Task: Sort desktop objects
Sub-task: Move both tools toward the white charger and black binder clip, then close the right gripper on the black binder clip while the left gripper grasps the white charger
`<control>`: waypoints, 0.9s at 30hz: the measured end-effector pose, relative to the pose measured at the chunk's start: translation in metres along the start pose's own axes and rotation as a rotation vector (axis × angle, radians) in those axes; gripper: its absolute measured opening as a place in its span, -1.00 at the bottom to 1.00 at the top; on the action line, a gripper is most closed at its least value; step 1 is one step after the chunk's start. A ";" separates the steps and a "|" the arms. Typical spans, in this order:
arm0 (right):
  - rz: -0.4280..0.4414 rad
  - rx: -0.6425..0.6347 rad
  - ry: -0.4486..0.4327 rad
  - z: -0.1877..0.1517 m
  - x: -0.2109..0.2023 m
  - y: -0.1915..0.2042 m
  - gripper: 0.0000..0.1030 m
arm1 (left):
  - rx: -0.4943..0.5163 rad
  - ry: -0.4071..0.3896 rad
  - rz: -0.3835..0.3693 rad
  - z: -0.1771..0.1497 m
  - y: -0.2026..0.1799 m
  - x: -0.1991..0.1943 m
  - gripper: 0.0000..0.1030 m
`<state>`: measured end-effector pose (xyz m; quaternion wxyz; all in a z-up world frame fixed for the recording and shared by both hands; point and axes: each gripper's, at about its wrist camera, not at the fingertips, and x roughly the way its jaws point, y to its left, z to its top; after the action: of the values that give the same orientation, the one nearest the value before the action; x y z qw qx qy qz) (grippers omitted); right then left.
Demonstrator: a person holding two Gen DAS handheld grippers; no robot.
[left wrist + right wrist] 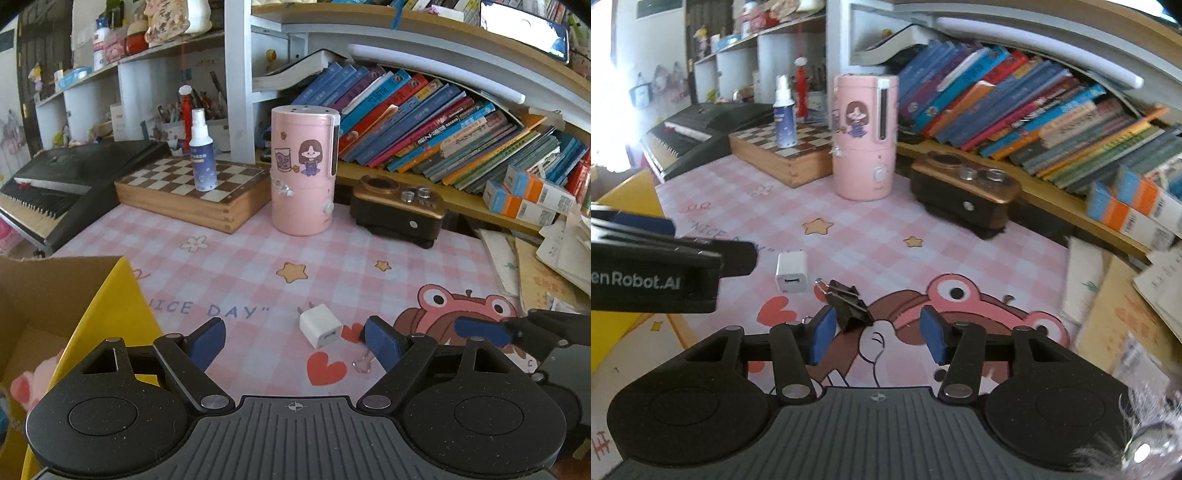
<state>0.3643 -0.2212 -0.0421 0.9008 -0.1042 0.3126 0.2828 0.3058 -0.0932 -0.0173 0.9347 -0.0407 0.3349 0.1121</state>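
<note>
A white USB charger [320, 325] lies on the pink checked desk mat [258, 254], just ahead of my open, empty left gripper [295, 345]. It also shows in the right wrist view [791, 273]. A black binder clip [849, 304] lies on the mat by the left finger of my open right gripper [879, 332]; only its wire handle [364, 363] shows in the left wrist view. A yellow cardboard box [74, 317] stands open at the left, with something pink inside. The left gripper's body [653, 273] shows in the right wrist view.
A pink humidifier [303, 170], a black and gold device [399, 210], a wooden chessboard box [192, 192] with a spray bottle [202, 151] and a keyboard [55, 192] stand at the back. Books [443, 125] fill the shelf. Papers [546, 269] are piled at the right.
</note>
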 end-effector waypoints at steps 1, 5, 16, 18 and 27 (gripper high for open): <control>0.011 -0.006 -0.001 0.000 0.003 0.000 -0.08 | 0.000 0.003 0.002 0.000 0.000 0.003 0.64; 0.042 -0.047 -0.011 0.002 0.013 0.005 -0.09 | -0.004 0.016 0.010 0.002 0.002 0.012 0.64; 0.040 -0.101 -0.015 -0.001 0.044 0.014 -0.60 | -0.005 0.054 0.011 0.004 0.004 0.036 0.49; 0.034 -0.115 -0.044 -0.001 0.041 0.013 -0.79 | -0.001 0.060 0.007 0.004 0.001 0.040 0.48; -0.028 -0.055 -0.104 -0.004 0.011 -0.011 -0.96 | 0.012 0.086 0.000 0.000 -0.014 0.067 0.25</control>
<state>0.3759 -0.2271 -0.0519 0.9166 -0.1183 0.2560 0.2835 0.3595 -0.0949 -0.0598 0.9197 -0.0396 0.3754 0.1081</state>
